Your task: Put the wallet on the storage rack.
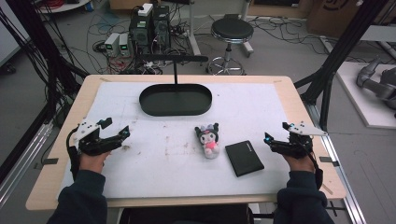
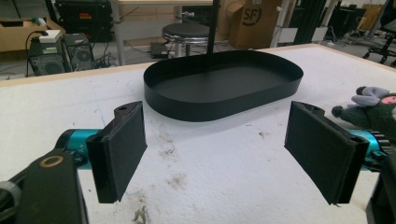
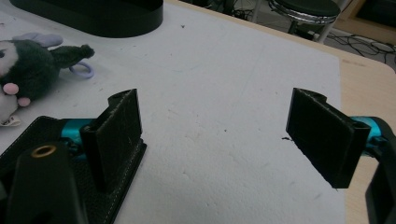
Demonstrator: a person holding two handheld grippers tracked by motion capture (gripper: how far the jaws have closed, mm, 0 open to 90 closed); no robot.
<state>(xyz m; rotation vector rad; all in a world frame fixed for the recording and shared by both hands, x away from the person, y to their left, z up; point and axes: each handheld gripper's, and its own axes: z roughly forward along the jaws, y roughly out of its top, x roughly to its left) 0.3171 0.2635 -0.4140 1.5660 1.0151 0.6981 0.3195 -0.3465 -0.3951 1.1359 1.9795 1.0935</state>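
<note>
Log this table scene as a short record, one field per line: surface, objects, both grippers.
surface: white mat on a wooden table
tray: black oval tray, empty, at the far middle
toy: plush toy lying near the centre
case: black case flat, right of the toy
left gripper: left gripper, jaws open, nothing held
right gripper: right gripper, jaws open, nothing held
</note>
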